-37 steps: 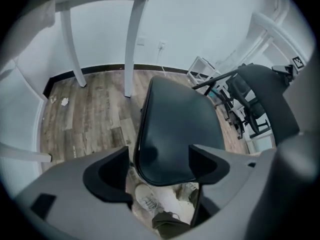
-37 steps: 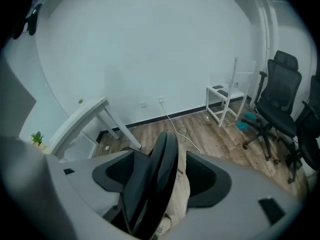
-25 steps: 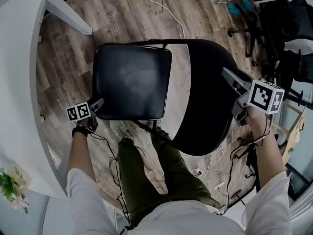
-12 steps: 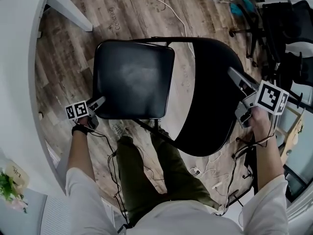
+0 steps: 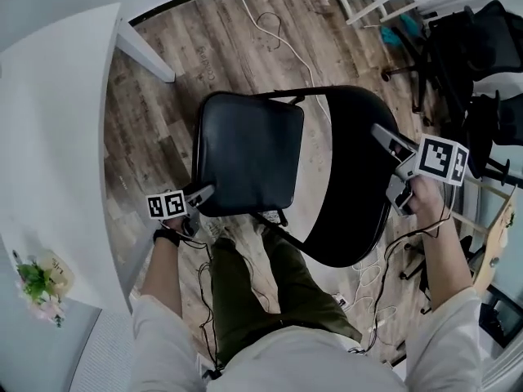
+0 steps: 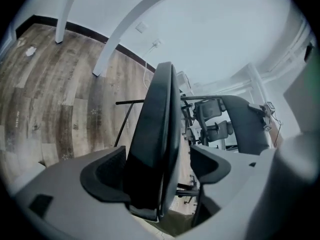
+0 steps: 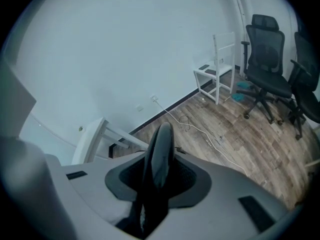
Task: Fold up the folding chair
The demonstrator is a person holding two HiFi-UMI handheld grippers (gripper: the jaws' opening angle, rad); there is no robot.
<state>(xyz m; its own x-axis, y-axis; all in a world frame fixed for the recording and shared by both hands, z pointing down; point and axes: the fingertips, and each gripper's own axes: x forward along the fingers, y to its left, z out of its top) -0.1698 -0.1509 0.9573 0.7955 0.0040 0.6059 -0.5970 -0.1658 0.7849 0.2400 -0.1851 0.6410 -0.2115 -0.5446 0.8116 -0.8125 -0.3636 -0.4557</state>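
Working on the fold itself, with the job not yet done: dealing with a folding chair point(image 5: 327, 219) standing on the wood floor point(image 5: 155, 129) right in front of the person's legs, just beside the white table point(image 5: 49, 121), its seat point(image 5: 245, 149) spread out from the backrest point(image 5: 351, 194) rather than lying flat against it.

Closing the right gripper point(image 5: 382, 133) on the backrest's top edge, pinching the rim between both pads.

Holding the left gripper point(image 5: 206, 191) spread wide around the seat's near corner, touching the padded edge with one pad and leaving a gap at the other, so cradling rather than clamping.

Judging the next move: steadying the backrest with the right, swinging the seat's near edge up toward the backrest with the left. Also guarding against the corner slipping out of that loose hold.

Finding no brand or label on the chair. Seeing only black-and-white square markers point(image 5: 166, 205) on the gripper cubes, a faint mark on the floorboards, and a small card by the flowers point(image 5: 33, 282) beyond the table's near edge, both too small for reading.
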